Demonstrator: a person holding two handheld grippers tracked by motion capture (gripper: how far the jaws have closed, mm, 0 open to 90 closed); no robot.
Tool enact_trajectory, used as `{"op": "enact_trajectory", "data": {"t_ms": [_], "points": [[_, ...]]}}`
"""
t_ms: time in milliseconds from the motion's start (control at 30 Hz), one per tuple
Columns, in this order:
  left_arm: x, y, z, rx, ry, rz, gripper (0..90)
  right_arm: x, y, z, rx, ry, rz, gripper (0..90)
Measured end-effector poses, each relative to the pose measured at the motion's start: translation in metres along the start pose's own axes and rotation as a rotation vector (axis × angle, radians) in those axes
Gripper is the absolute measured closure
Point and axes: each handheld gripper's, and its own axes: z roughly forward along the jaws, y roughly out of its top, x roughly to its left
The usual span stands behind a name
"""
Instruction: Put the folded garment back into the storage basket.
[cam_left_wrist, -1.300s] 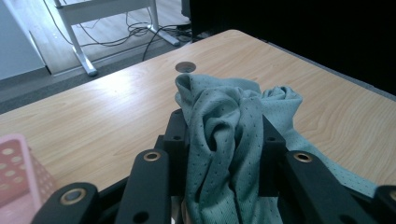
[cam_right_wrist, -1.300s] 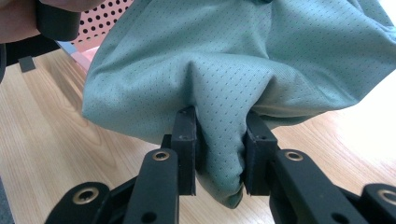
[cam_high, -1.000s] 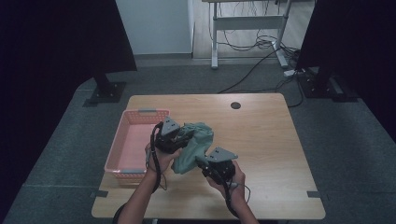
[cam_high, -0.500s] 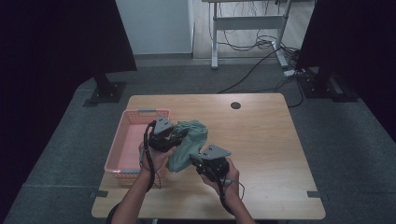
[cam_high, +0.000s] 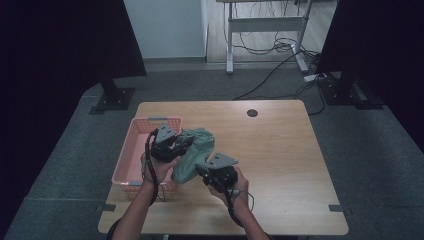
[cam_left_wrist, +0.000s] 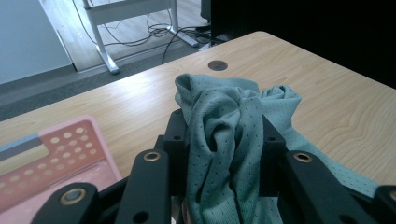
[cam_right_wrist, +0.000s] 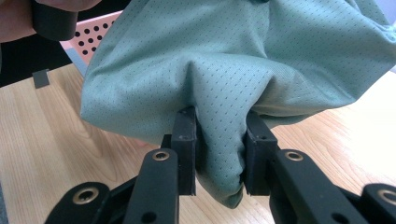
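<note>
A pale green mesh cloth (cam_high: 195, 150) hangs bunched between my two grippers above the wooden table (cam_high: 280, 150). My left gripper (cam_high: 176, 143) is shut on the cloth's far end, right beside the pink basket (cam_high: 134, 150). In the left gripper view the cloth (cam_left_wrist: 224, 135) is pinched between the black jaws of the left gripper (cam_left_wrist: 223, 140) and spills over them. My right gripper (cam_high: 204, 169) is shut on the cloth's near end, lifted off the table. In the right gripper view a fold of the cloth (cam_right_wrist: 233, 79) is clamped in the right gripper (cam_right_wrist: 219, 154).
The pink perforated basket (cam_left_wrist: 56, 154) stands at the table's left side, its near rim by my left forearm. A round cable hole (cam_high: 252, 113) is at the table's far edge. Dark screens, a desk frame and floor cables lie beyond the table.
Both grippers, still holding the cloth, have shifted left toward the basket and slightly up. The cloth has moved with them.
</note>
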Motion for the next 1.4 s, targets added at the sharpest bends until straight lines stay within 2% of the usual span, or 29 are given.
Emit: {"op": "enact_trajectory", "data": {"t_ms": [700, 1400], "points": [[0.028, -0.011, -0.017, 0.0, 0.045, -0.025, 64.6, 0.013, 0.014, 0.03, 0.004, 0.027, -0.02, 70.1], [0.051, -0.015, -0.028, -0.003, 0.076, -0.034, 64.6, 0.023, 0.029, 0.051, -0.006, 0.04, -0.026, 70.0]]}}
